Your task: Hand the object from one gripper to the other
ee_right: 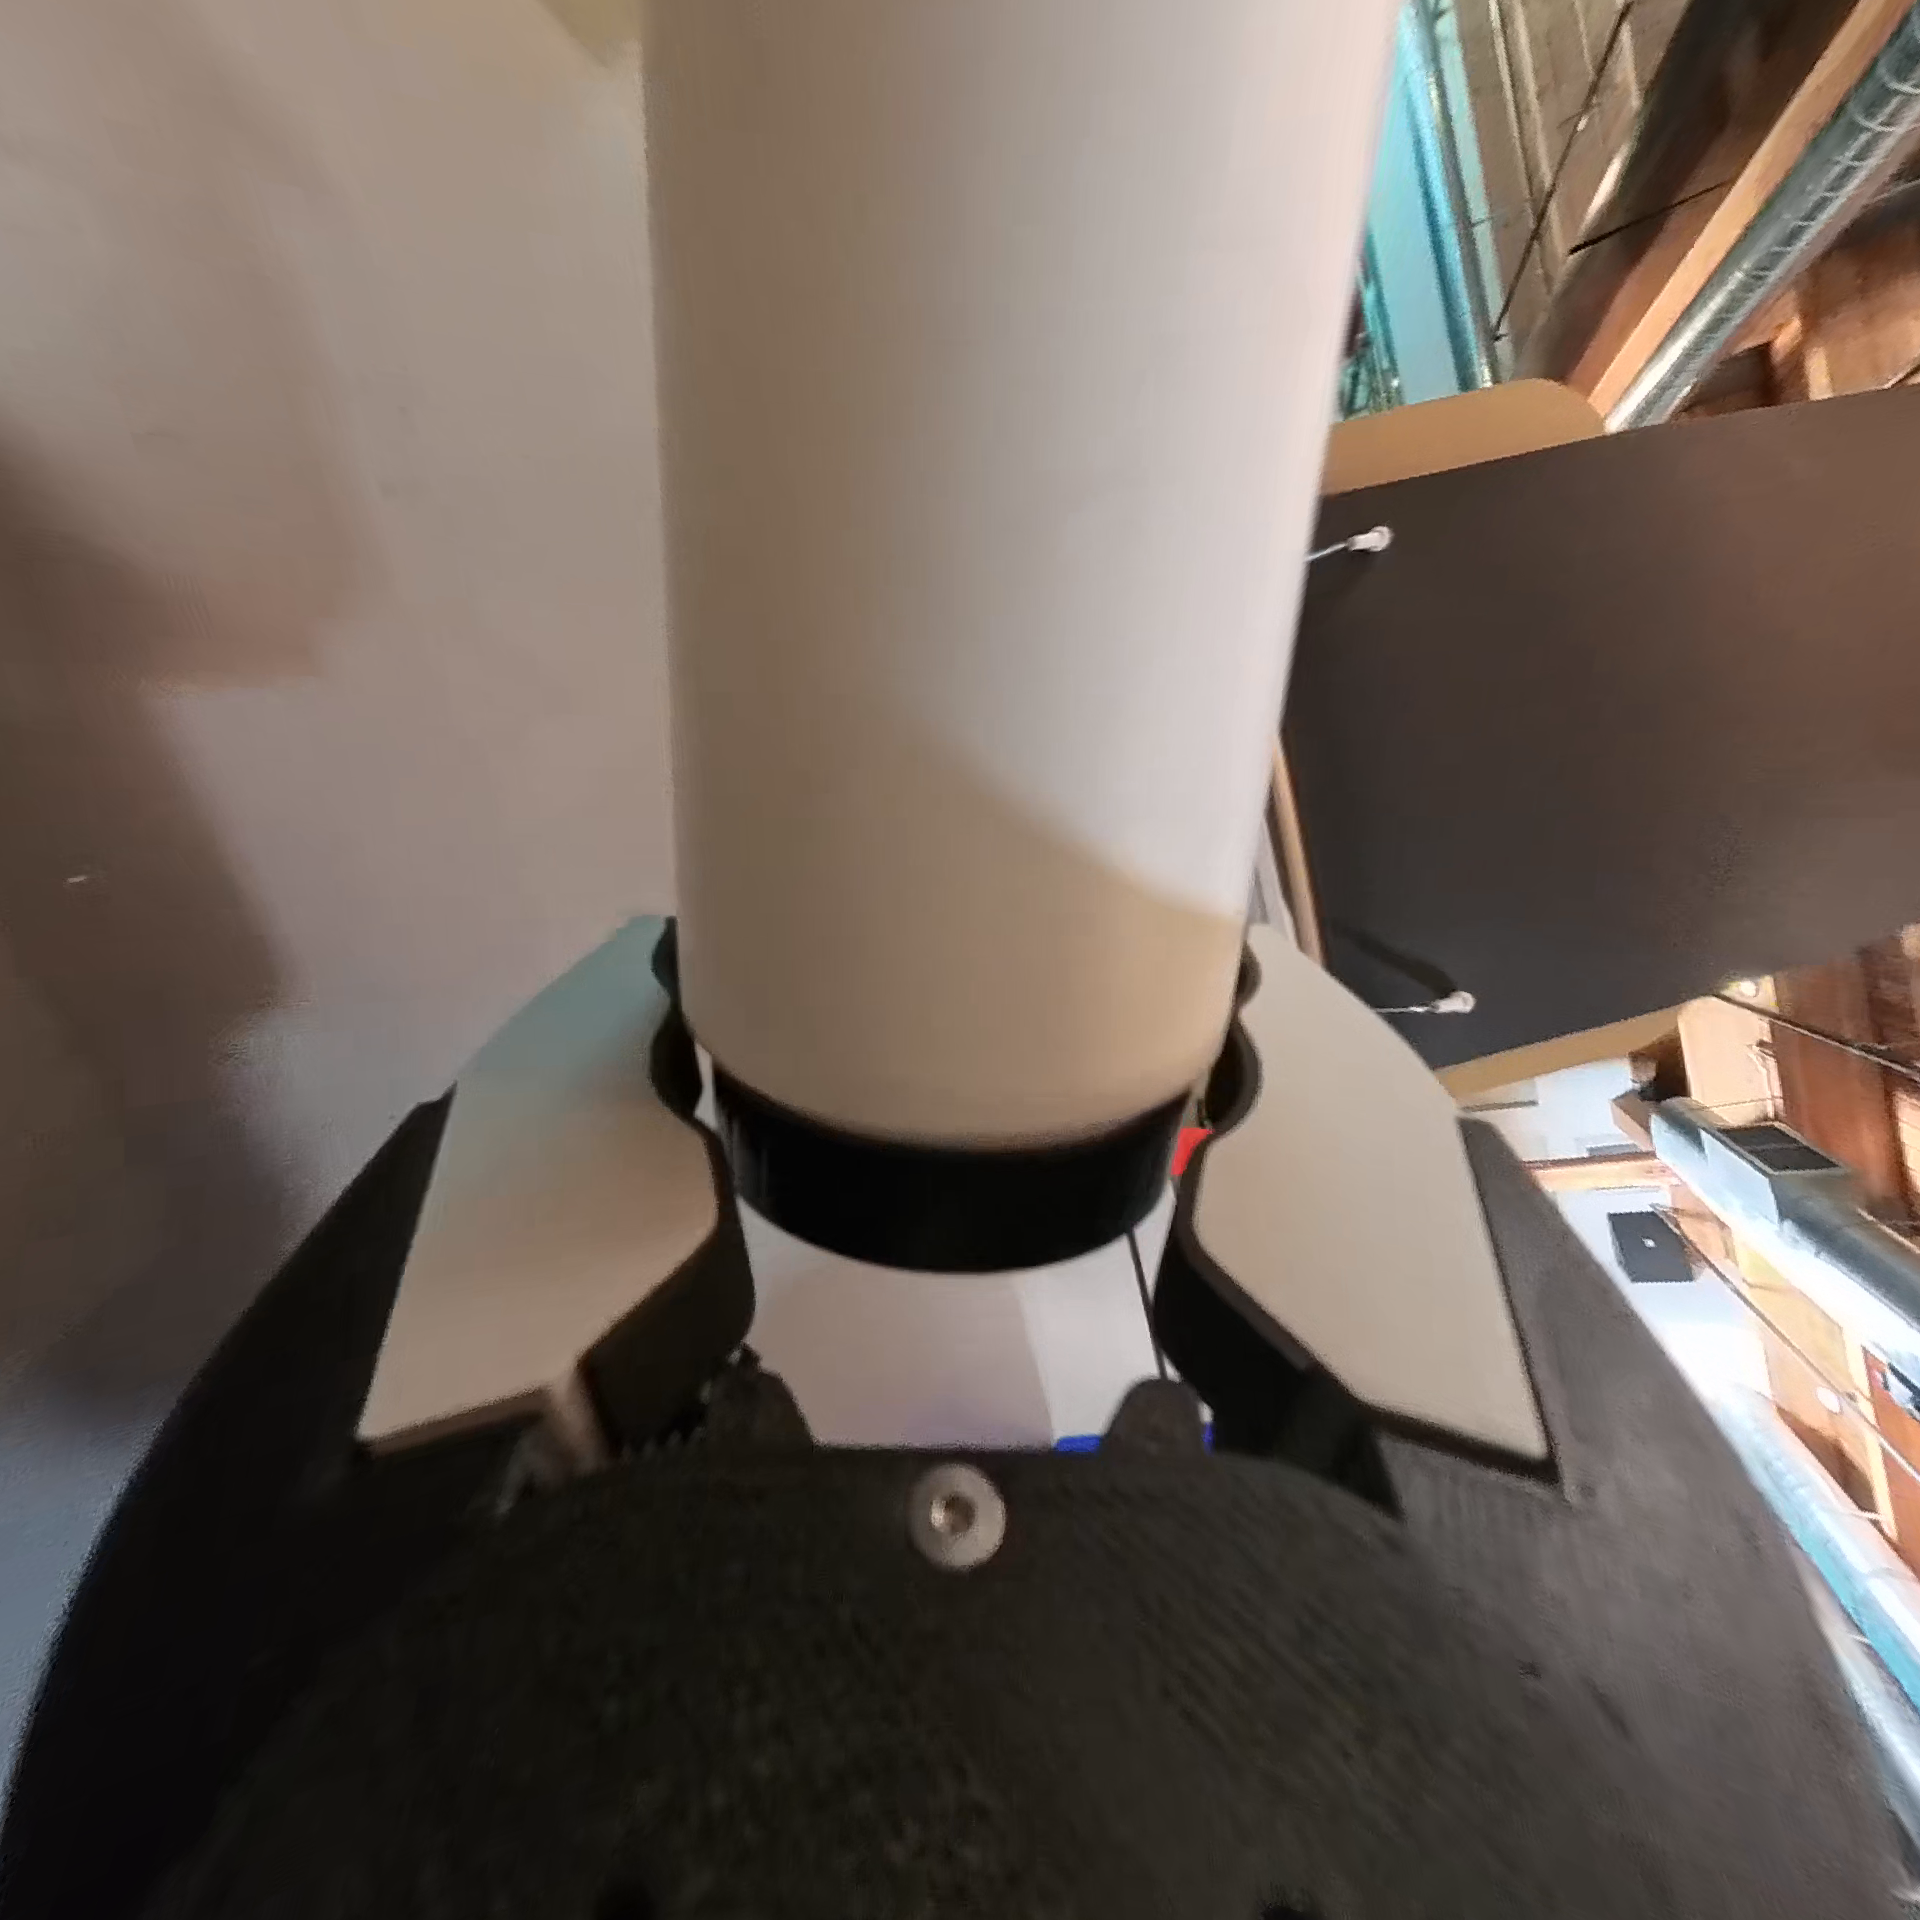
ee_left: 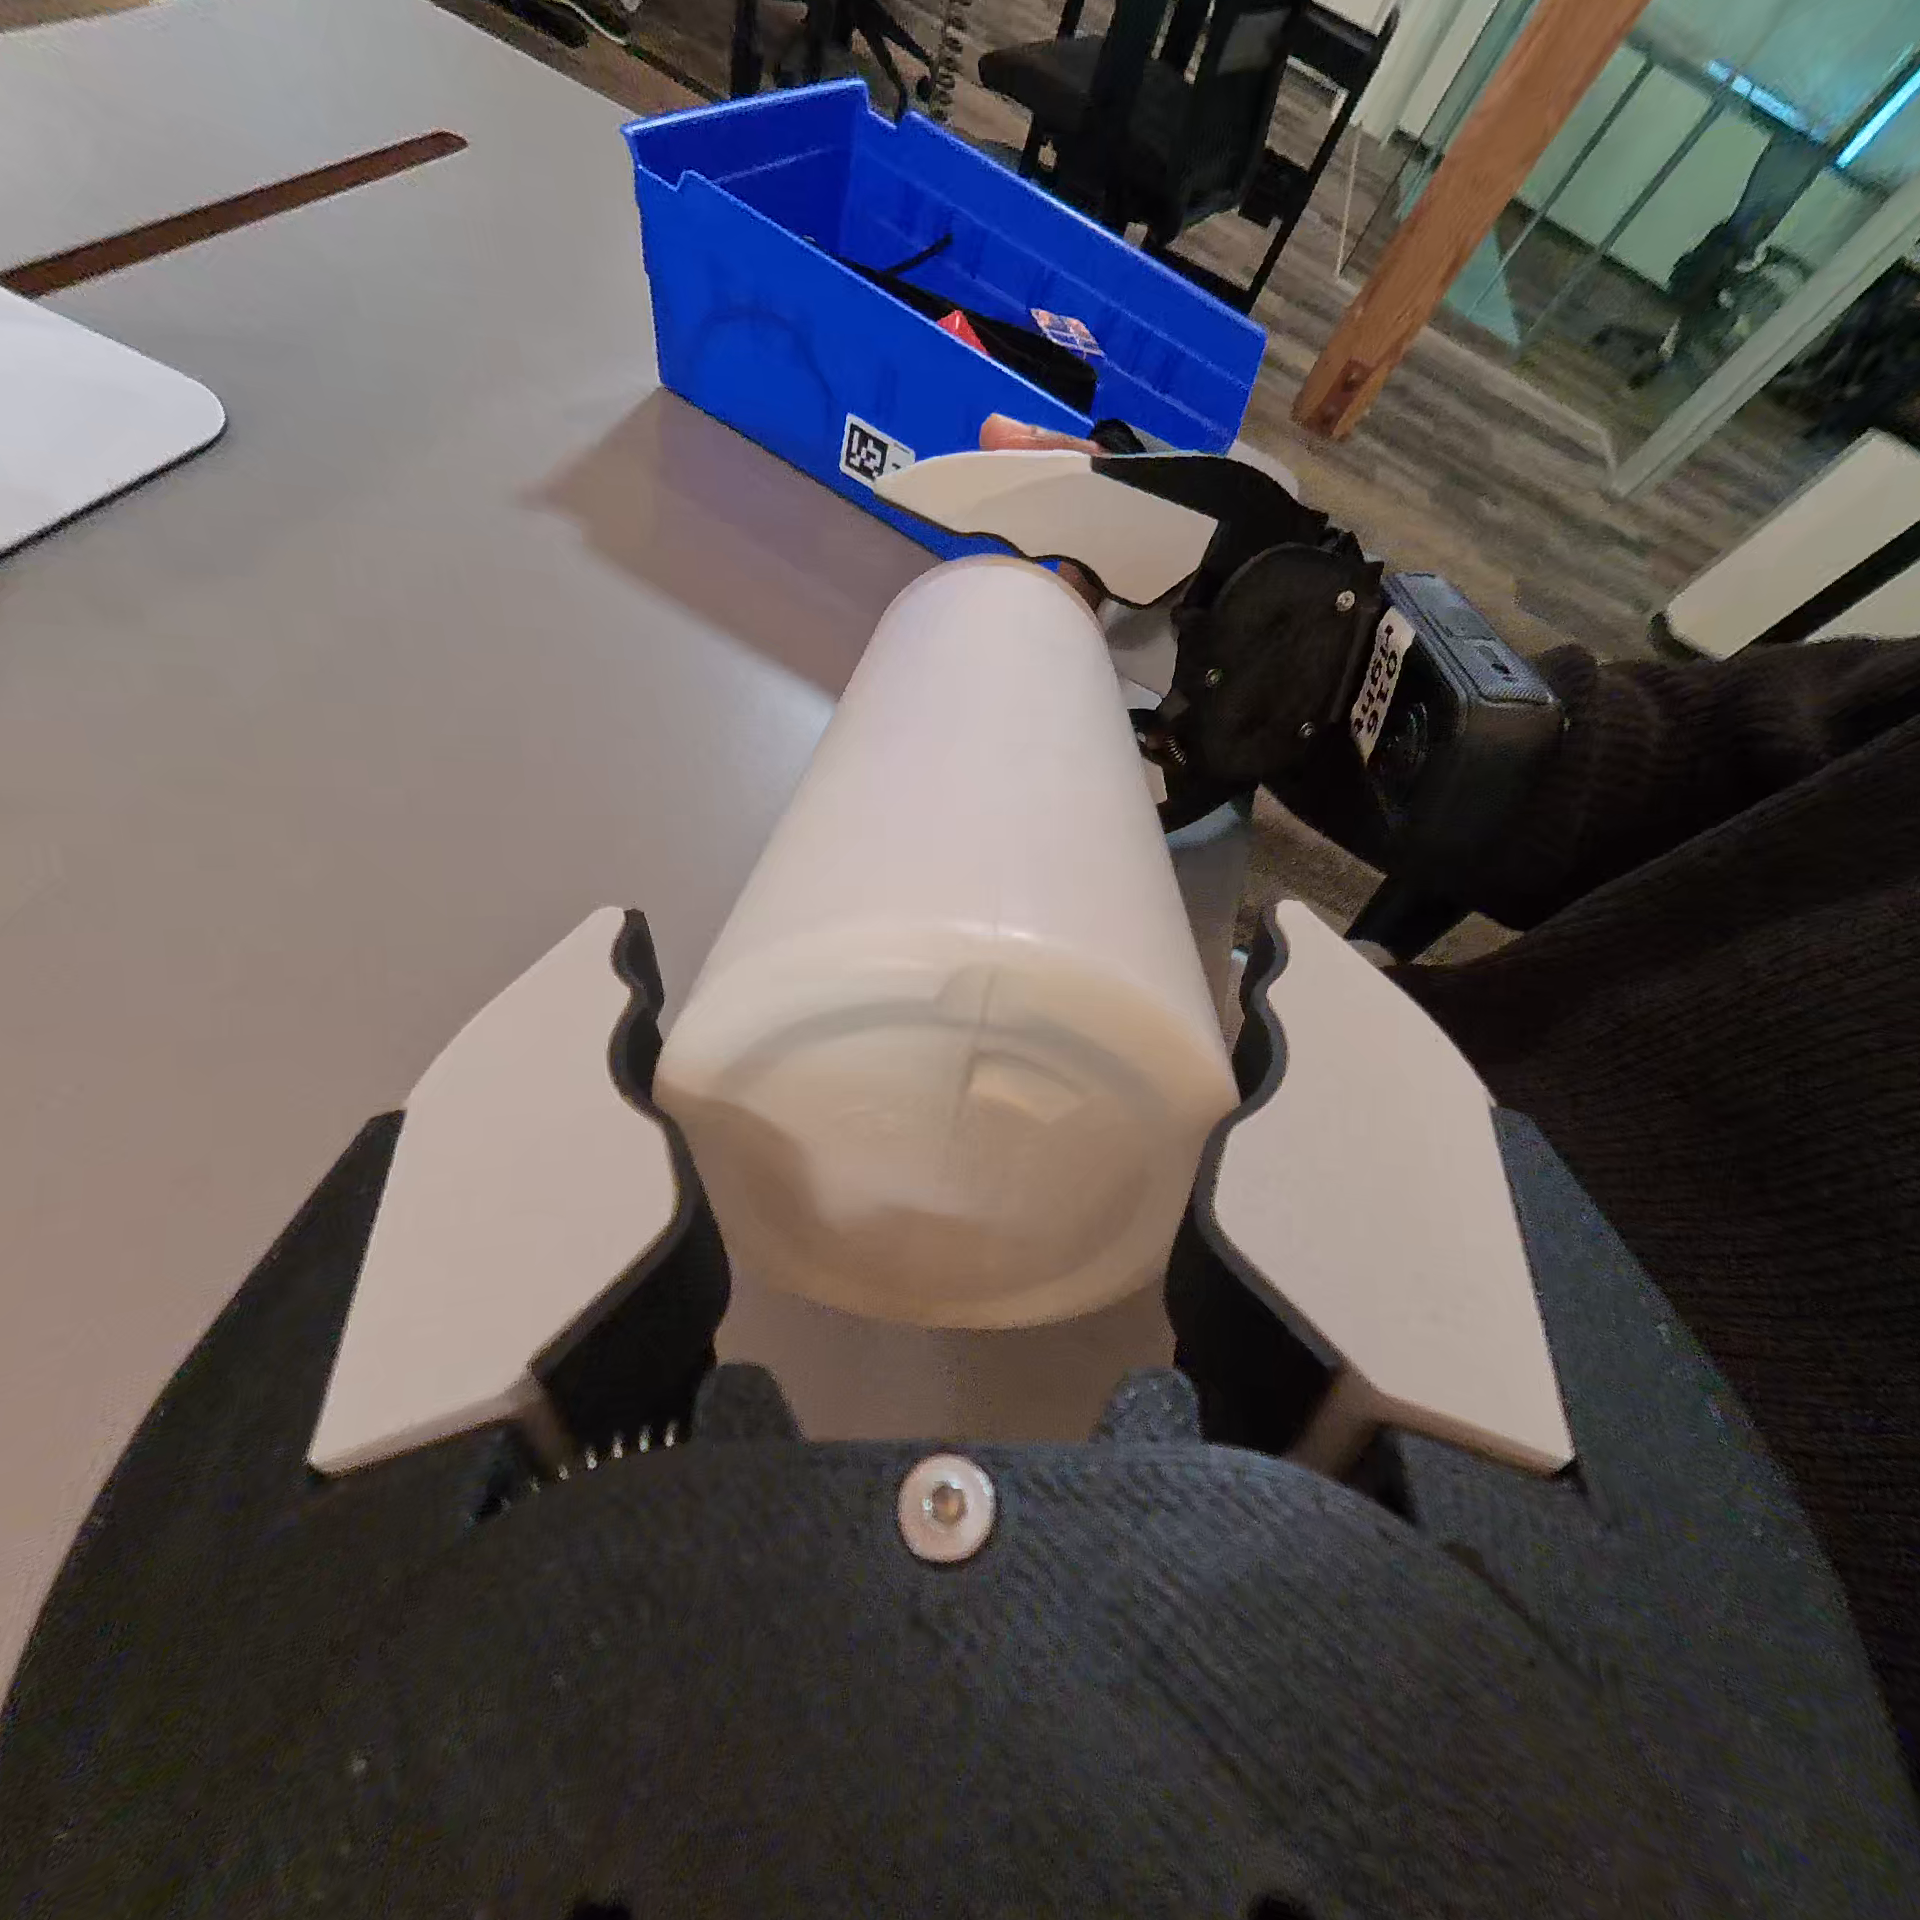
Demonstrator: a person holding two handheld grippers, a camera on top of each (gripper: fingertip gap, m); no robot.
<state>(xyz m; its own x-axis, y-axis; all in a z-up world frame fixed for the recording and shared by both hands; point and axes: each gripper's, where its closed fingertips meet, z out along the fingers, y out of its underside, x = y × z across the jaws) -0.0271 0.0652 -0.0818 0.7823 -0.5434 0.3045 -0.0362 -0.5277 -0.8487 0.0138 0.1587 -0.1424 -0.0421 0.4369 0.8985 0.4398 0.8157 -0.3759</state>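
A white cylindrical bottle (ee_left: 977, 831) is held level above the grey table (ee_left: 312, 675), its flat base towards the left wrist camera. My left gripper (ee_left: 951, 914) is shut on the base end, a finger touching each side. My right gripper (ee_left: 1039, 520) grips the far end, coming in from the right. In the right wrist view the bottle (ee_right: 977, 520) runs away from the camera. My right gripper (ee_right: 951, 935) is shut on its shoulder, just above the black cap (ee_right: 935, 1195).
A blue bin (ee_left: 769, 343) with several small items stands on the table behind the bottle. A white flat object (ee_left: 83, 416) lies at the left edge. A person's dark sleeve (ee_left: 1714, 987) fills the right side. A wooden post (ee_left: 1455, 208) and chairs stand beyond the table. The left gripper's tips are roughly 12 centimeters from the right gripper's.
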